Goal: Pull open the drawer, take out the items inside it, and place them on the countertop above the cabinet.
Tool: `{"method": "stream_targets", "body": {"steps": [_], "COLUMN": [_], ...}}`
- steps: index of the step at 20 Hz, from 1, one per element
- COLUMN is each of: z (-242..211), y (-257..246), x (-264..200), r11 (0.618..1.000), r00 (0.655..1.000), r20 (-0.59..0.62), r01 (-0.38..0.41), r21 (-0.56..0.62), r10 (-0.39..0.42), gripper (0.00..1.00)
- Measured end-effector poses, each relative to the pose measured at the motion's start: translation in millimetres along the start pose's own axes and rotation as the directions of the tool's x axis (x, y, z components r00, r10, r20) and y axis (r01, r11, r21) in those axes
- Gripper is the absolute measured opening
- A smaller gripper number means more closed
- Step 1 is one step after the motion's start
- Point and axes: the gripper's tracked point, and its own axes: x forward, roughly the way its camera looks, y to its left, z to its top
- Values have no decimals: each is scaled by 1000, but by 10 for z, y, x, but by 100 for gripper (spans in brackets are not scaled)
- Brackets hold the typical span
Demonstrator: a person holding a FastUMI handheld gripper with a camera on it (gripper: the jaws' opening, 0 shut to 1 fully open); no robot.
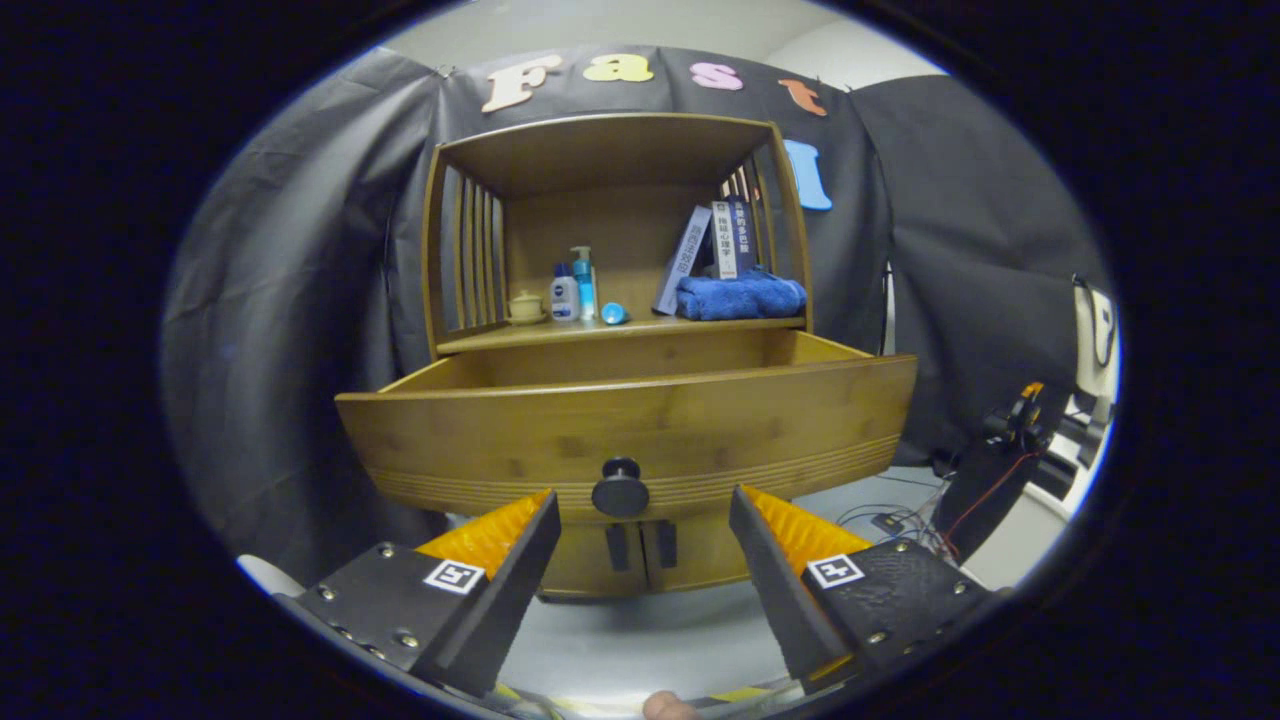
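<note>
Drawer (640,425) of a wooden cabinet (615,240) stands pulled open toward the camera, and its tall front panel hides the inside, so whatever lies in it cannot be seen. A round dark knob (620,488) sits low on the drawer front. Below the drawer, two small cabinet doors with dark handles (640,545) are partly covered by the drawer front.

Above the drawer, the countertop (620,333) holds a small pale teapot (525,306), a white bottle (564,296), a teal pump bottle (583,280), a small blue round object (614,314) that is too small to identify, leaning books (715,250) and a folded blue towel (740,297).

Of the person, a fingertip (668,707) shows under the gripper; the rest of the hand is cut off.

The gripper (642,505) is level, facing the drawer front from close by. Its fingers (500,560) are spread wide apart, holding nothing and touching nothing. The knob lies just ahead of them, in line with the gap. Off beyond the right finger, cables and dark equipment (1000,460) sit on the floor, hard to make out.
</note>
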Motion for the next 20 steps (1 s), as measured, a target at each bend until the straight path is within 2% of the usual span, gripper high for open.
{"method": "stream_targets", "body": {"steps": [5, 9, 14, 15, 20], "z": [40, -125, -289, -219, -163], "y": [66, 141, 148, 132, 203], "x": [216, 468, 802, 839, 895], "r11": [999, 998, 999, 999, 998], "r00": [996, 998, 1000, 998, 993], "r20": [90, 50, -12, 52, 106], "r01": [-15, -29, -21, -22, -38], "r21": [-30, -63, -37, -36, -57], "r10": [18, 32, 20, 24, 44], "gripper": [100, 100, 100, 100, 99]}}
